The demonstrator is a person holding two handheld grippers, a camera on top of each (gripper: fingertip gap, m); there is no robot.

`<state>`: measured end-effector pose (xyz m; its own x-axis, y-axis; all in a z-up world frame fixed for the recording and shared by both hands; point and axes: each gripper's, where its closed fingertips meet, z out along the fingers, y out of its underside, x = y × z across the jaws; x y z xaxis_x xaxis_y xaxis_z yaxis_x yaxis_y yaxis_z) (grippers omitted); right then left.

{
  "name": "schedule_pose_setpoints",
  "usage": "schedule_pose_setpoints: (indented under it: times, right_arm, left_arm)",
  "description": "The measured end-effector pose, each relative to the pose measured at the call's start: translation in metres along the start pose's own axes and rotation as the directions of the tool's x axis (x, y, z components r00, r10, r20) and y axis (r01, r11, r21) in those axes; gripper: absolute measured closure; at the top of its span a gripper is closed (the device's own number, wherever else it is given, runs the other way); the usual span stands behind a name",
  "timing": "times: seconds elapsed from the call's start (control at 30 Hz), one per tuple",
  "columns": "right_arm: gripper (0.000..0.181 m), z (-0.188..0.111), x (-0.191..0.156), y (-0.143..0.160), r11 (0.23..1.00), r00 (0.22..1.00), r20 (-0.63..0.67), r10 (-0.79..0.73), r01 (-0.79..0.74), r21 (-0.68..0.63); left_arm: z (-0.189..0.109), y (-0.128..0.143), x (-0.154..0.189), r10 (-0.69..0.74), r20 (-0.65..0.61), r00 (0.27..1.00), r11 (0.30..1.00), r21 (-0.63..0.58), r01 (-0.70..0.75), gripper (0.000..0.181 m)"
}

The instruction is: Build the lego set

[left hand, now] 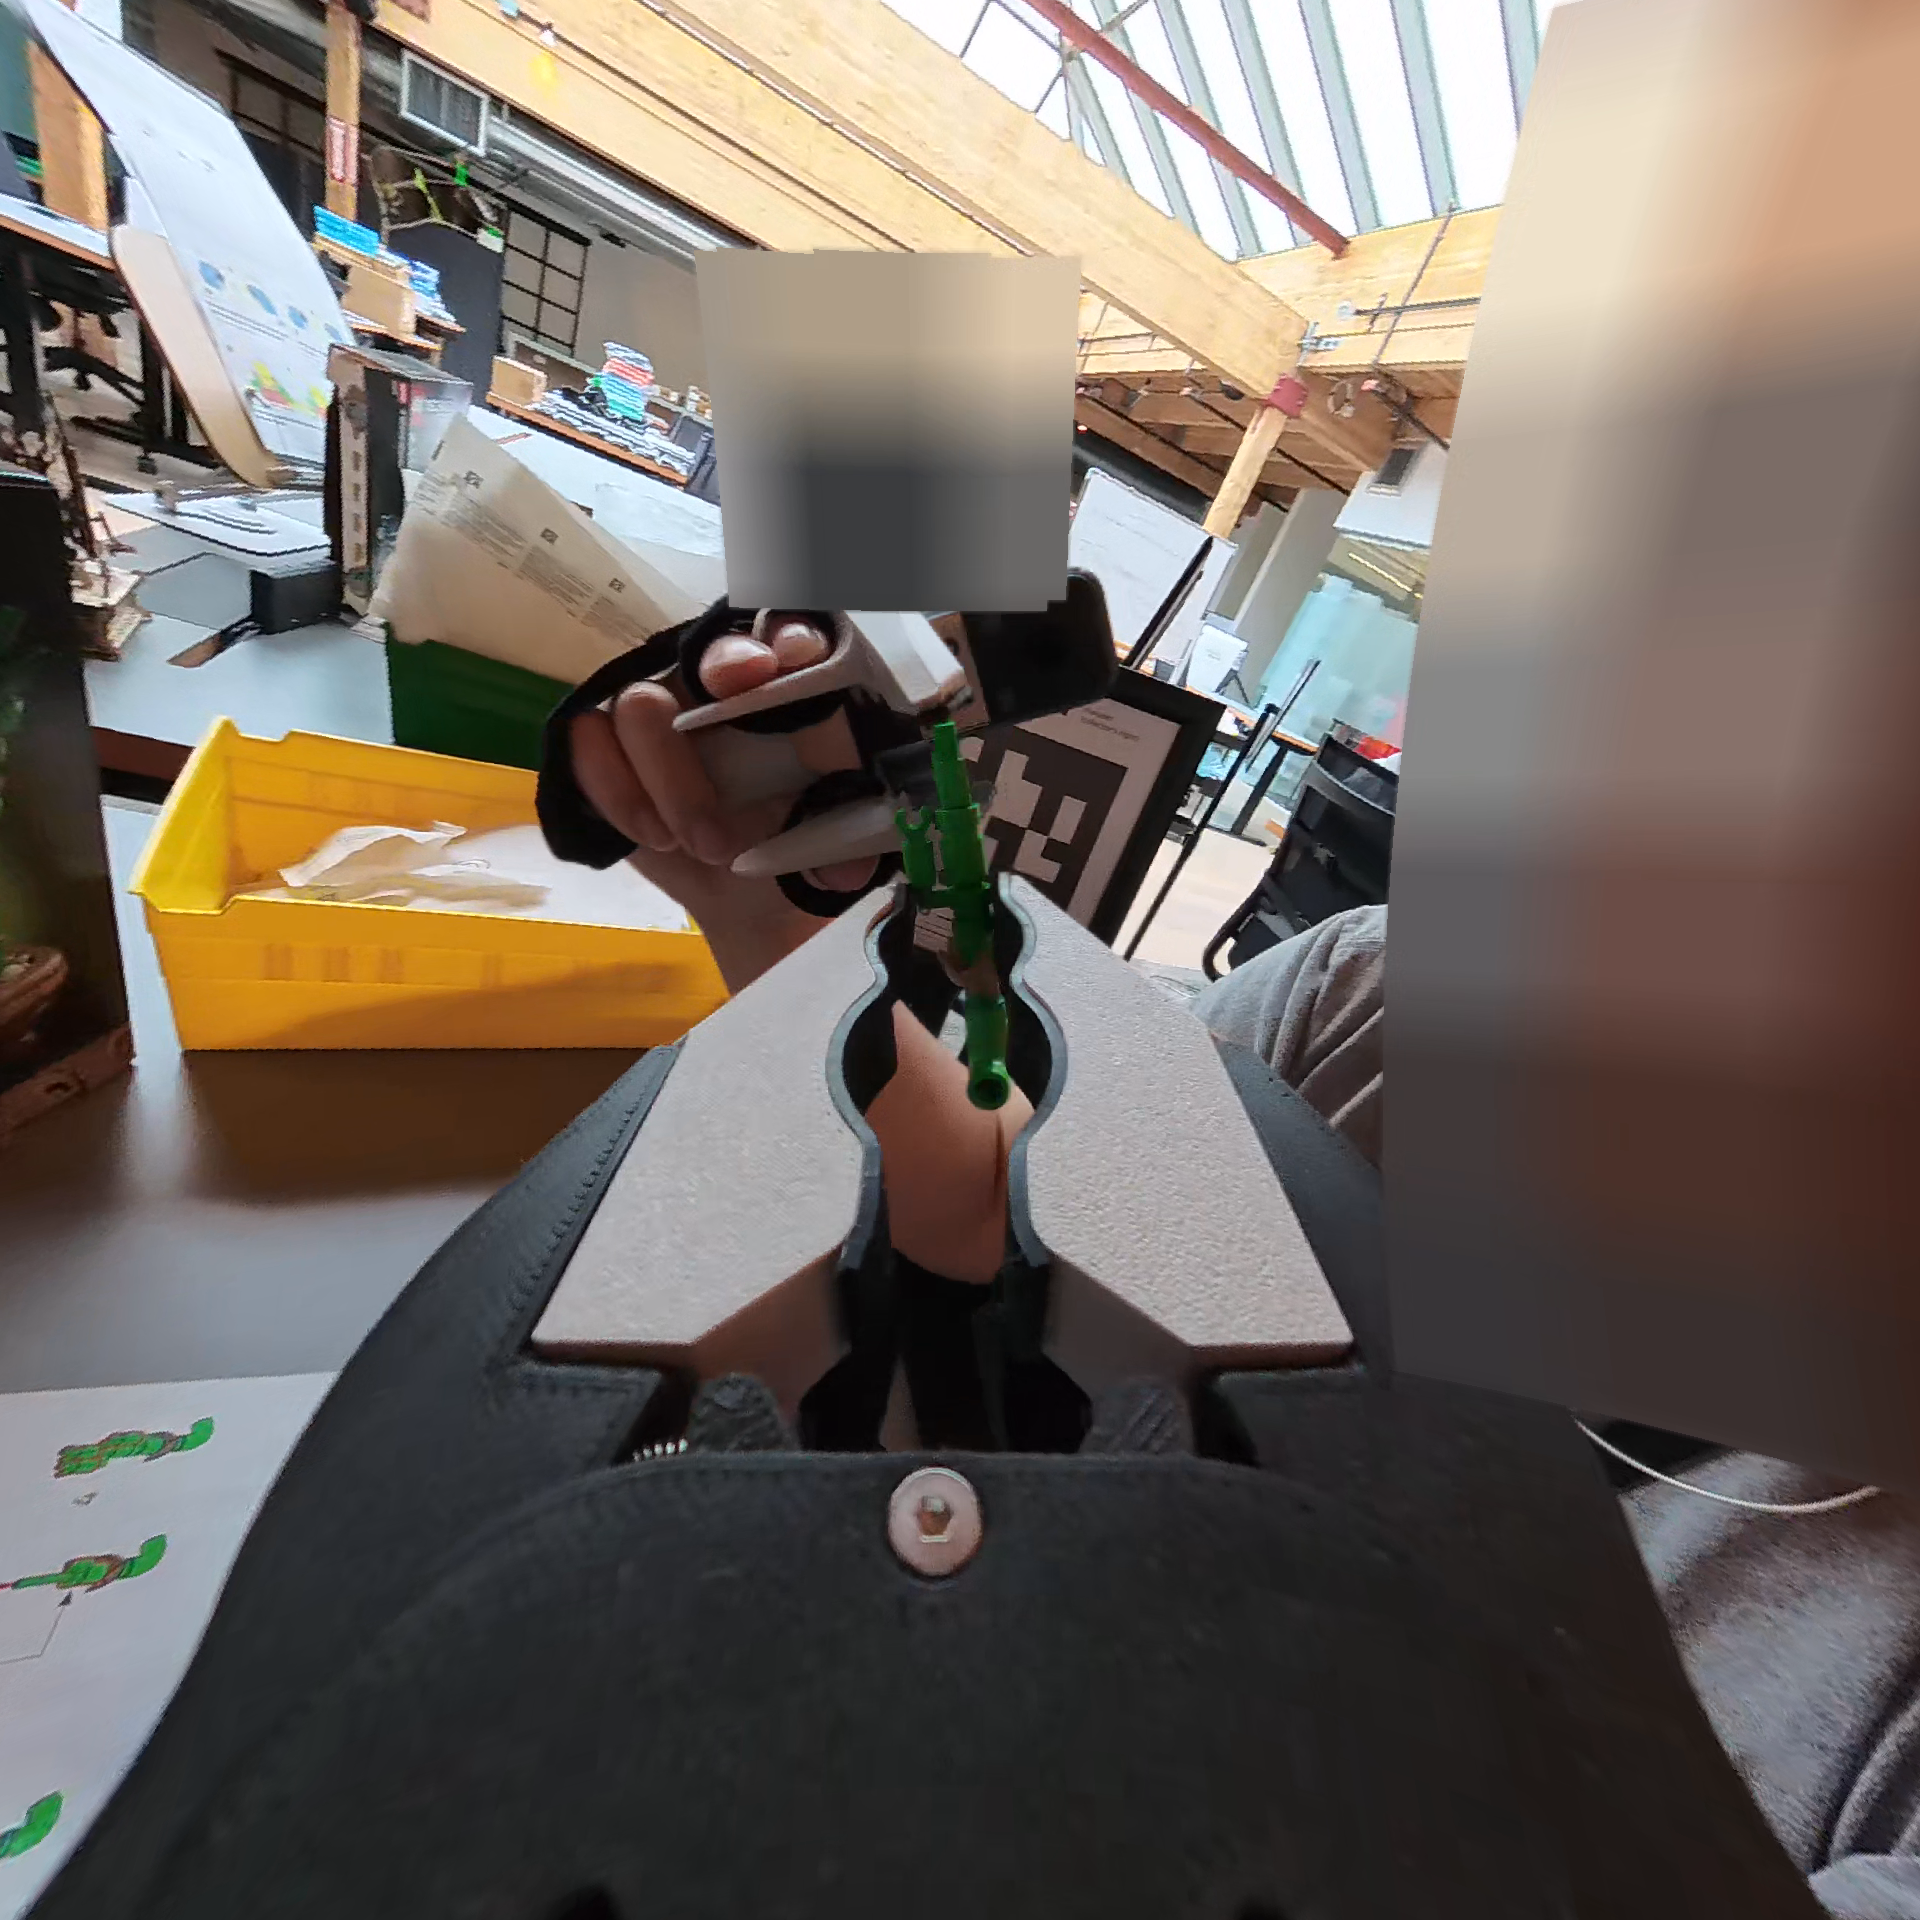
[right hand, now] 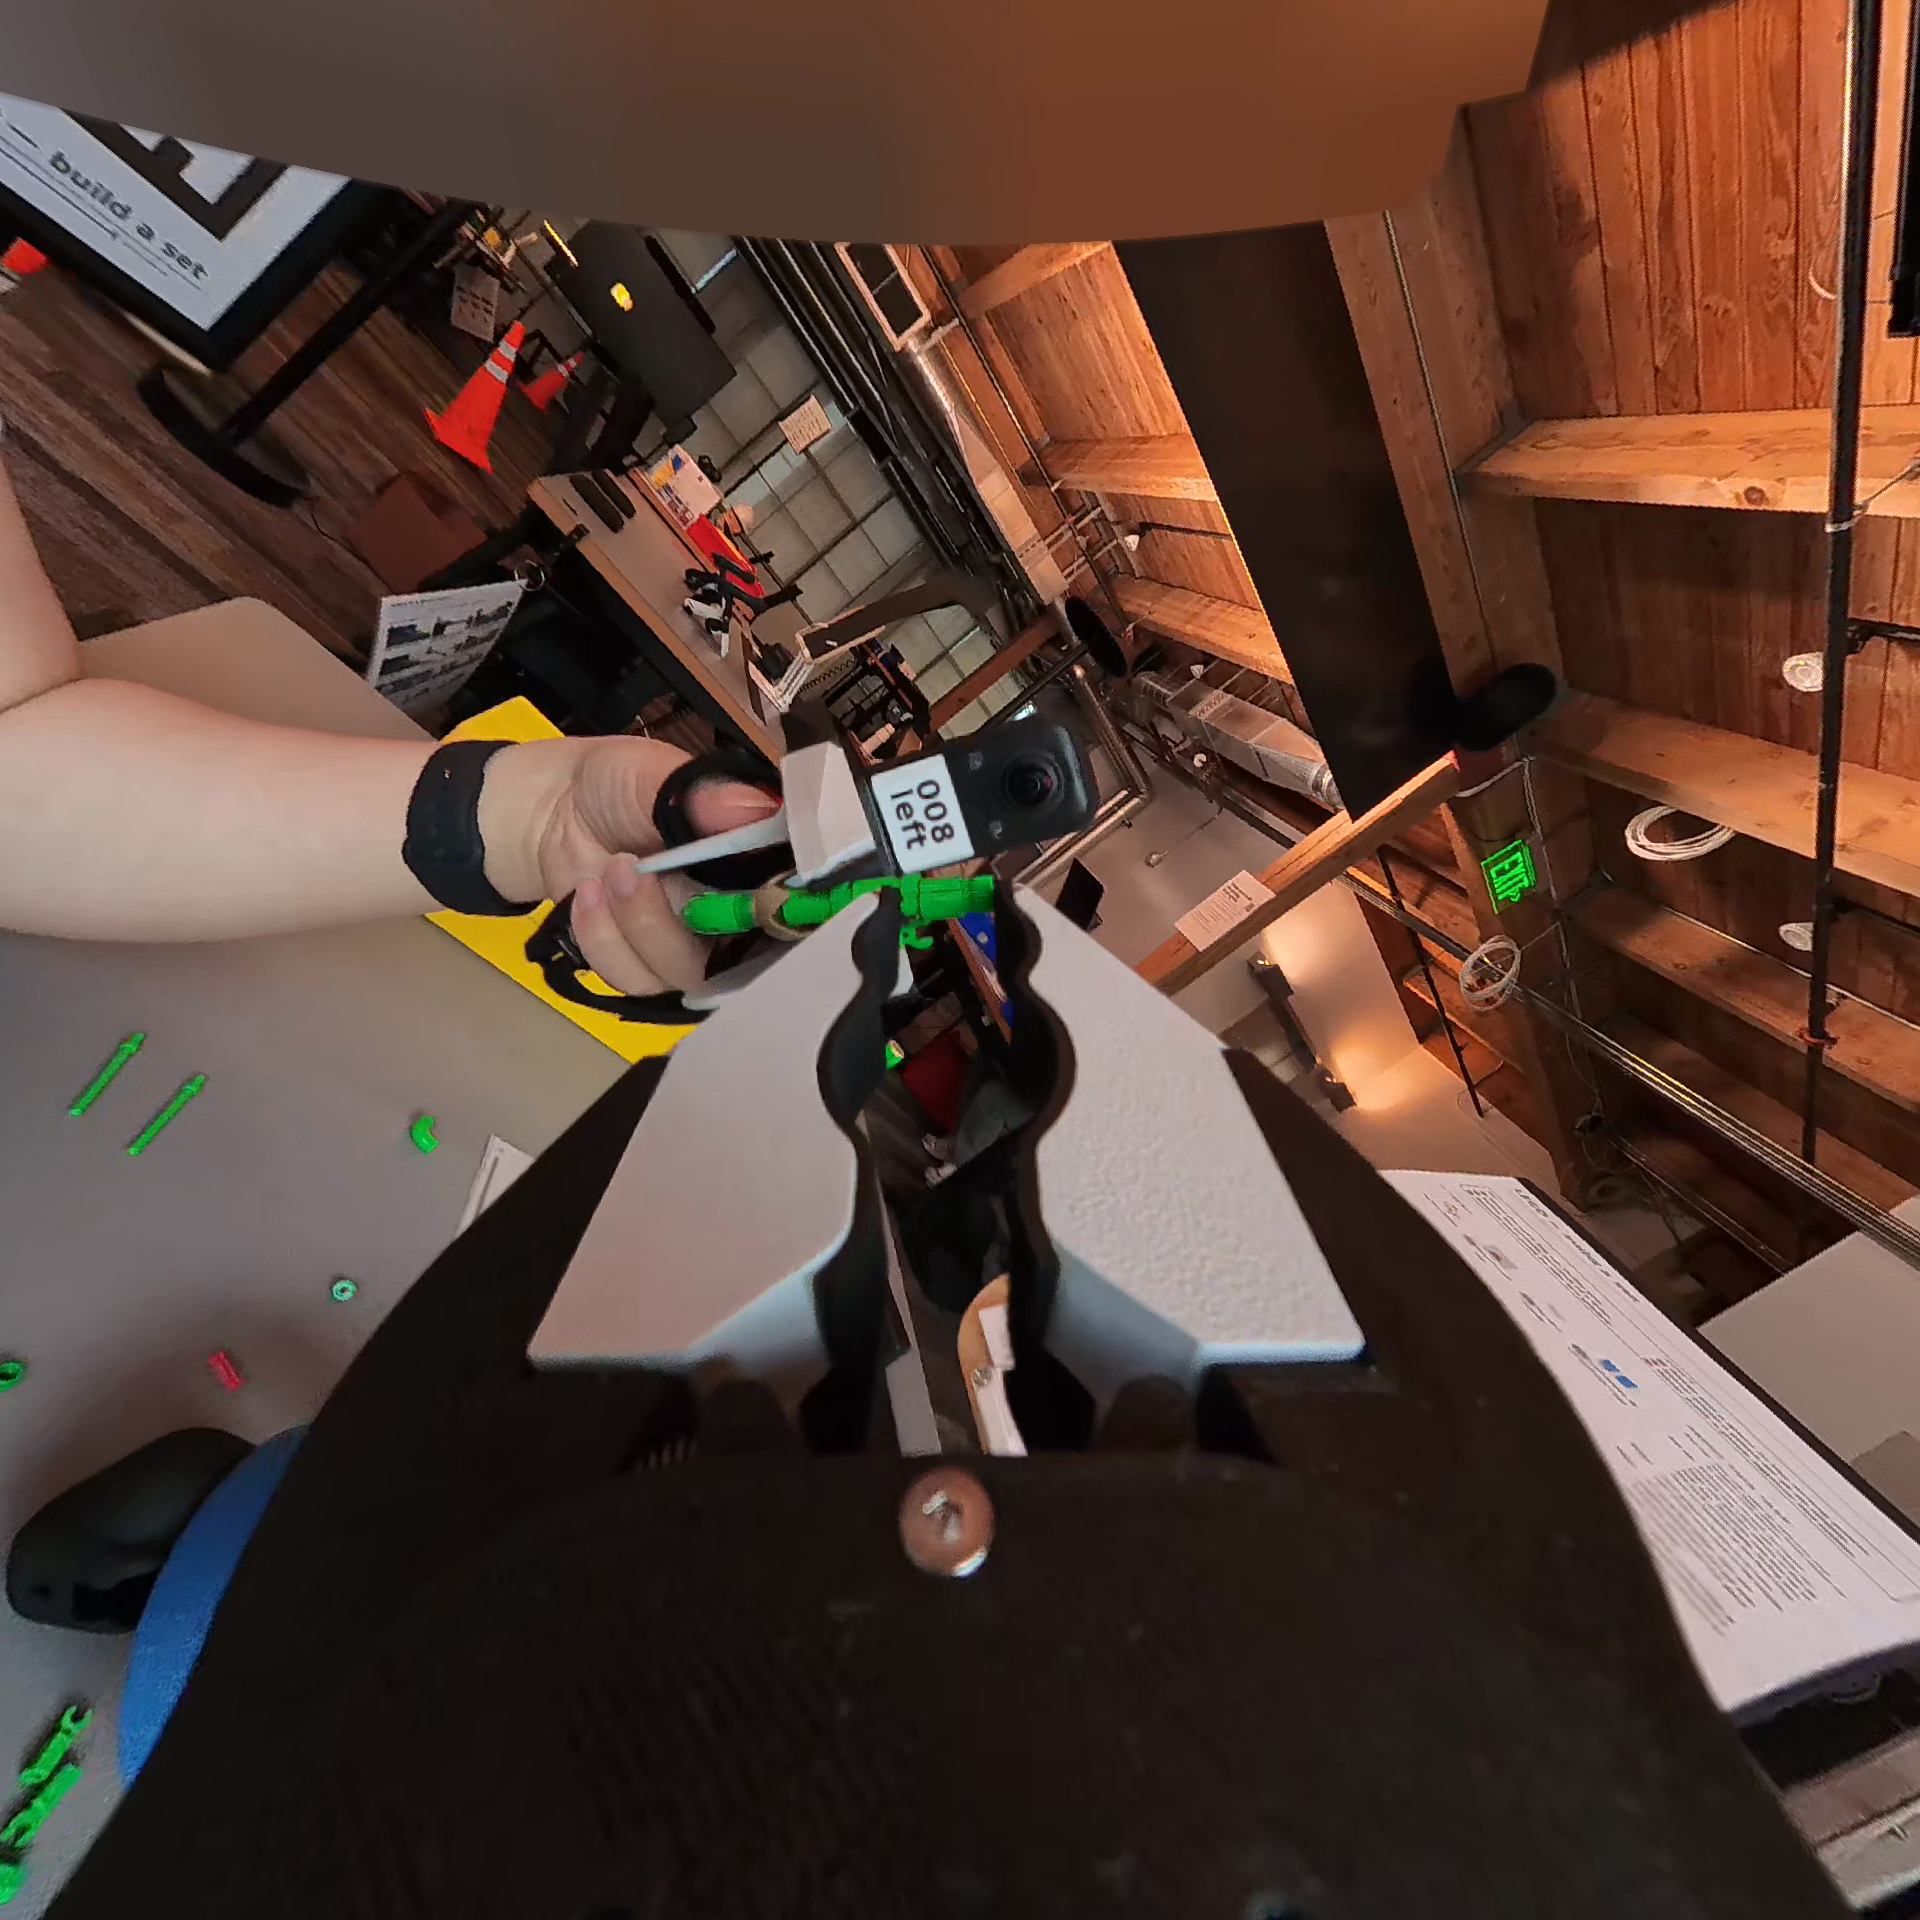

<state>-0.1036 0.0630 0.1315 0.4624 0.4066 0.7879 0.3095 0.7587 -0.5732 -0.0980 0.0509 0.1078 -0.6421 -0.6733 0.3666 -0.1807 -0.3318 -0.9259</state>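
Note:
A green lego stem assembly [left hand: 985, 1023] with a tan ring in its middle is held in the air between both grippers. In the left wrist view my left gripper [left hand: 951, 909] is shut on it, with the stem running between the fingers and its hollow end pointing back toward the camera. The right gripper [left hand: 914, 769], held by a hand, meets the stem's far upper end. In the right wrist view the stem [right hand: 727, 914] lies crosswise and my right gripper [right hand: 940, 914] is shut on its right part. The left gripper's body [right hand: 831, 821] sits just above the stem.
A yellow bin [left hand: 416, 935] with crumpled bags stands on the table at the left. An instruction sheet [left hand: 104, 1507] lies near me. Loose green rods [right hand: 104, 1075], an elbow piece [right hand: 421, 1132], a ring [right hand: 343, 1290] and a red piece [right hand: 223, 1369] lie on the grey table [right hand: 260, 1195]. My left and right fingertips are right by each other.

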Motion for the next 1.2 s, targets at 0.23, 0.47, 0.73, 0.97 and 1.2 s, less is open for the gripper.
schedule_pose_setpoints:
  times: [0.23, 0.47, 0.73, 0.97, 1.2]
  right_arm:
    - [0.160, 0.000, 0.001, 0.007, 0.980, 0.993, -0.022, -0.118, 0.113, -0.161]
    - [0.159, -0.004, -0.005, 0.018, 0.937, 0.983, 0.024, -0.180, 0.179, -0.299]
    - [0.162, -0.005, -0.010, 0.024, 0.924, 0.985, 0.063, -0.160, 0.172, -0.341]
    - [0.162, -0.005, -0.010, 0.029, 0.914, 0.986, 0.065, -0.156, 0.169, -0.369]
    - [0.165, -0.004, -0.010, 0.029, 0.912, 0.985, 0.064, -0.161, 0.173, -0.371]
  left_arm:
    - [-0.001, 0.006, -0.008, -0.008, 0.072, 0.997, 0.999, -0.043, 0.011, 0.171]
    - [-0.005, 0.013, -0.017, -0.048, 0.128, 0.991, 0.995, -0.081, 0.059, 0.171]
    - [-0.004, 0.019, -0.023, -0.054, 0.165, 0.985, 0.991, -0.114, 0.074, 0.171]
    - [-0.004, 0.018, -0.023, -0.062, 0.163, 0.985, 0.991, -0.106, 0.080, 0.171]
    - [-0.005, 0.019, -0.023, -0.061, 0.168, 0.984, 0.990, -0.112, 0.081, 0.171]
